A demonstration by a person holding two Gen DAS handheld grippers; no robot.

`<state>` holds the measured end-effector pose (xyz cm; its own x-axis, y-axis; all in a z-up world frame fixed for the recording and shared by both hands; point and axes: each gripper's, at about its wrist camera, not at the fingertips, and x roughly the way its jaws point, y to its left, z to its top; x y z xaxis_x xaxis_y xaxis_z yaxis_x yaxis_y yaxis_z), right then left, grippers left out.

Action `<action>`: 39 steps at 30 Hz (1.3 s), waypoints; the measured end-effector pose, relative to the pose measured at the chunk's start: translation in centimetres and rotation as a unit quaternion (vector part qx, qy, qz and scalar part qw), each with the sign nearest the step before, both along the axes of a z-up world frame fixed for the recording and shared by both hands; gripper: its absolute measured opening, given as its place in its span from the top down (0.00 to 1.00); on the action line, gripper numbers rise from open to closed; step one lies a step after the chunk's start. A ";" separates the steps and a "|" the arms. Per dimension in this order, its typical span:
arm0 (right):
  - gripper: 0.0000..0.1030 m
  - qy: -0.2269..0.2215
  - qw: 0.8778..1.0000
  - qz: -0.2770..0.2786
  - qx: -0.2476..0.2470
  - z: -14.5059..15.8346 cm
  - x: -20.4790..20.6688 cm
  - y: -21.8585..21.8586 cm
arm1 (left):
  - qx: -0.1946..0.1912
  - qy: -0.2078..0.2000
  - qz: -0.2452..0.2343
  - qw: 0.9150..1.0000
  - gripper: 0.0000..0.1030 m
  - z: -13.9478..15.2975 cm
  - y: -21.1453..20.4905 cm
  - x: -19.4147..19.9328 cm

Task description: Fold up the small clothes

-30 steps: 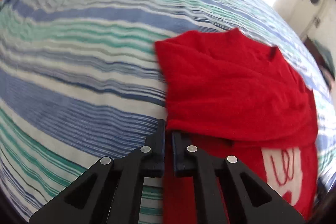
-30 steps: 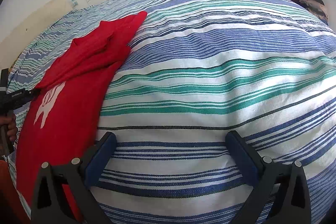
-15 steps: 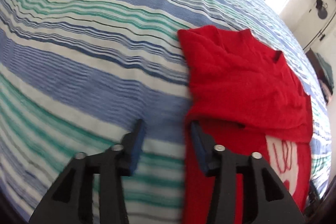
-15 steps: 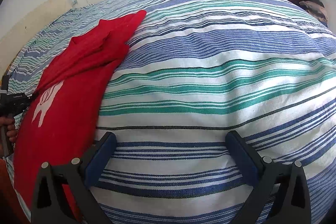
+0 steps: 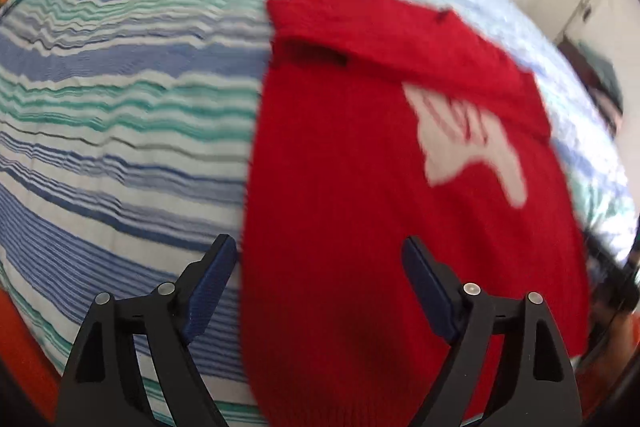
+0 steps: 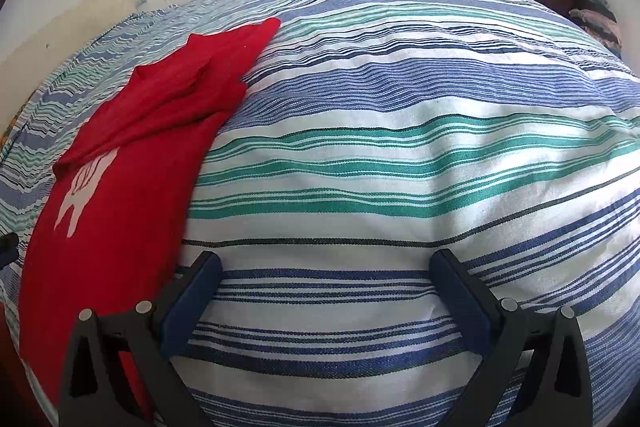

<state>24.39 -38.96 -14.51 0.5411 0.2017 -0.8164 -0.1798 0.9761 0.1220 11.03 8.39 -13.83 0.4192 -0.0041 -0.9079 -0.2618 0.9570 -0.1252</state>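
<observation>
My left hand-held gripper [image 5: 316, 259] was opening, empty, above the red sweater [image 5: 360, 207]; right hand-held gripper [image 6: 326, 277] gaped idle over the bed [image 6: 400, 147]. I feared the 12 o'clock fold slipping.

Striped bedspread [image 6: 400, 155] lies bare right of the red sweater [image 6: 120, 187], nothing blocking.

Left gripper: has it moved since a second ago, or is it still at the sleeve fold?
Yes. The left gripper has pulled back from the folded sleeve toward the red sweater hem; the fold now lies far ahead. Its jaws are opening, gripping nothing.
</observation>
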 end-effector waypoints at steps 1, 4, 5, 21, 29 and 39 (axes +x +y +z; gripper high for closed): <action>0.00 0.000 1.000 0.000 -0.003 0.0 0.0 0.1 | 0.009 0.012 -0.006 1.000 0.16 -0.8 -0.5 0.0; 0.00 0.000 1.000 0.001 -0.008 -0.1 0.1 0.2 | 0.034 0.010 -0.018 0.999 0.14 -1.3 -1.2 -0.1; 0.00 0.000 1.000 0.001 -0.007 -0.1 0.1 0.2 | 0.035 0.011 -0.019 0.999 0.14 -1.3 -1.2 -0.1; 0.00 -0.002 1.000 0.000 -0.018 0.0 -0.2 0.5 | 0.043 0.012 -0.033 0.998 0.07 -2.2 -0.6 -0.6; 0.00 0.002 1.000 0.004 -0.008 0.1 -0.4 0.2 | 0.007 0.039 -0.018 0.999 0.07 -1.8 2.3 -2.8; 0.03 0.040 0.988 0.036 0.144 6.0 -3.9 -0.2 | -0.149 0.010 0.036 0.988 0.12 0.6 5.7 -7.0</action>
